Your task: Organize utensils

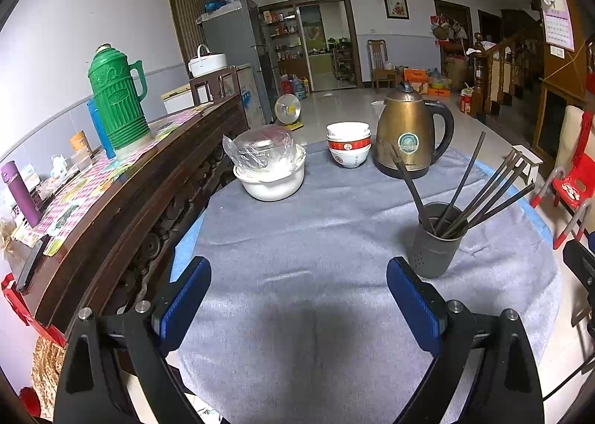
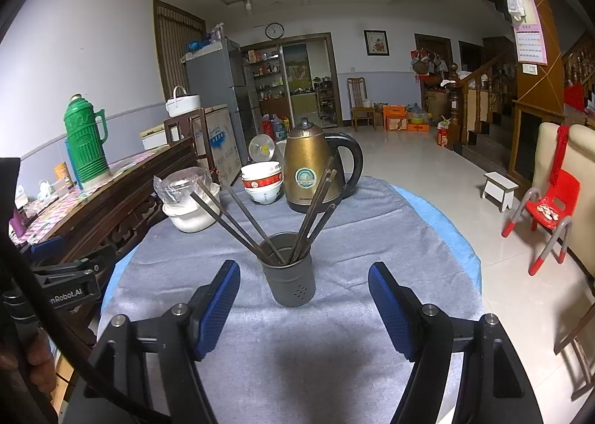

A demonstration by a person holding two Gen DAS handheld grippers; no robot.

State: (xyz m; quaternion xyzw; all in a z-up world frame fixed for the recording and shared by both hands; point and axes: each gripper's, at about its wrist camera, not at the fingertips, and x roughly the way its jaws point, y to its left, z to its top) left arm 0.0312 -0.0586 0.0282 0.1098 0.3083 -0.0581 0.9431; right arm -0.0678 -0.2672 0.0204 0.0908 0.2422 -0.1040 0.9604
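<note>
The left tool (image 1: 297,297) hangs spread and empty over bare grey cloth on the counter (image 1: 297,230). To its right, the dark metal perforated cup (image 2: 288,281) already holds the long dark chopsticks (image 2: 238,217) upright, fanned out — so the right tool (image 2: 303,303), also spread and empty, faces it without touching, likely finished.

A dark grey metal utensil holder (image 2: 289,279) stood upright on the grey cloth (image 2: 334,331), a cylindrical cup with a cluster of small holes low on its side. Inside it a set of dark chopsticks (image 2: 238,217) leaned out against the rim, fanned into two groups: some tilted to the left, the others to the right, their tips spread well apart above the cup. From the left wrist view the holder (image 1: 437,240) sat off to the right, its chopsticks (image 1: 487,193) splaying mostly rightward.
</note>
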